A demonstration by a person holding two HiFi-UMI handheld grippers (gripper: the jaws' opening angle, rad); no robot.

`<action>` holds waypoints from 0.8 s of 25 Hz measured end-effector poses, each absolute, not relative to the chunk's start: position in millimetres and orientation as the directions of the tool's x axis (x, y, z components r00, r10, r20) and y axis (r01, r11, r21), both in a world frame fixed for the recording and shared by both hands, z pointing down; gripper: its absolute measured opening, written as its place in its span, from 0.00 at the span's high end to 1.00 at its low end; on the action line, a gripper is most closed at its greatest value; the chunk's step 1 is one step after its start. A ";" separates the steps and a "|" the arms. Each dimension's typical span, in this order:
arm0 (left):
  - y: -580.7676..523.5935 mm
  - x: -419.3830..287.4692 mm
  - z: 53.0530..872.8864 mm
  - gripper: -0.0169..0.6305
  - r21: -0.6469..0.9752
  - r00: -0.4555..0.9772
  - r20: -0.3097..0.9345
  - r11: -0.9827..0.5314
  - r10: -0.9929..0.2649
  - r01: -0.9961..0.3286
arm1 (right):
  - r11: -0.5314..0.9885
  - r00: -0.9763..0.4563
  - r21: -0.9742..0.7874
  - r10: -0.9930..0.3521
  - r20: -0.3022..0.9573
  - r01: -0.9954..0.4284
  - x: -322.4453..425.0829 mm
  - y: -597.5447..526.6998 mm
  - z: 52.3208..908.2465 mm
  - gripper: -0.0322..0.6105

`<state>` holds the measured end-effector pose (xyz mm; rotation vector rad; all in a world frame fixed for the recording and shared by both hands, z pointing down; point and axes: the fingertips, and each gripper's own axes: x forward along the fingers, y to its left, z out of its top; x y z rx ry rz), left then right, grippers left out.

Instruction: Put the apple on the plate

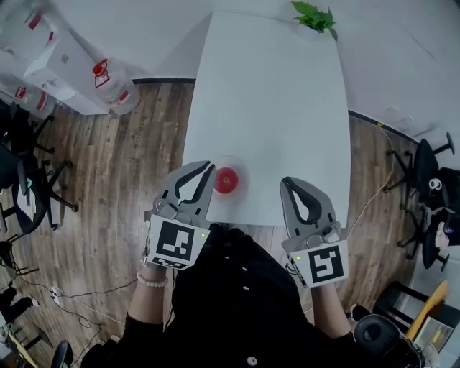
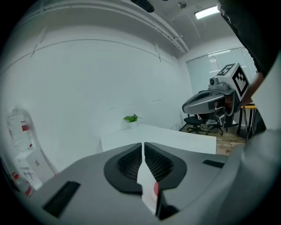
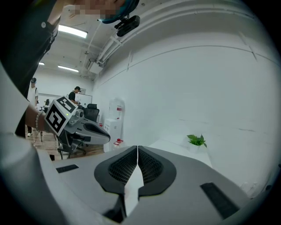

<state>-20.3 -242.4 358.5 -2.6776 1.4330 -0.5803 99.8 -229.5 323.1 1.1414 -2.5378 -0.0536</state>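
Red apple (image 1: 226,180) sits on a pale round plate (image 1: 231,159) near the front edge of the white table (image 1: 273,108), just right of the left gripper (image 1: 207,171) tip in the head view, and it peeks through as a red sliver low in the left gripper view. Left gripper jaws are pressed together with nothing between them; right gripper (image 1: 289,182) is the same, jaws together and empty, off to the right of the plate. Small green plant (image 1: 315,16) stands at the table's far end, with wood floor (image 1: 136,144) around it and office chairs (image 1: 424,162) at the sides.
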 end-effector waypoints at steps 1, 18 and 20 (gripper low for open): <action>-241.8 -21.5 353.9 0.93 -0.210 0.490 0.301 -0.559 -0.818 -0.802 | 0.673 -0.612 0.181 -0.732 0.300 -0.717 101.2 -229.6 321.1 0.88; -224.5 -46.5 324.9 0.94 -0.187 0.393 0.306 -0.459 -0.867 -0.869 | 0.687 -0.643 0.213 -0.726 0.245 -0.695 94.7 -224.2 304.0 0.89; -223.3 -47.1 325.1 0.94 -0.187 0.393 0.308 -0.461 -0.866 -0.868 | 0.688 -0.643 0.214 -0.725 0.249 -0.693 93.0 -223.5 304.2 0.89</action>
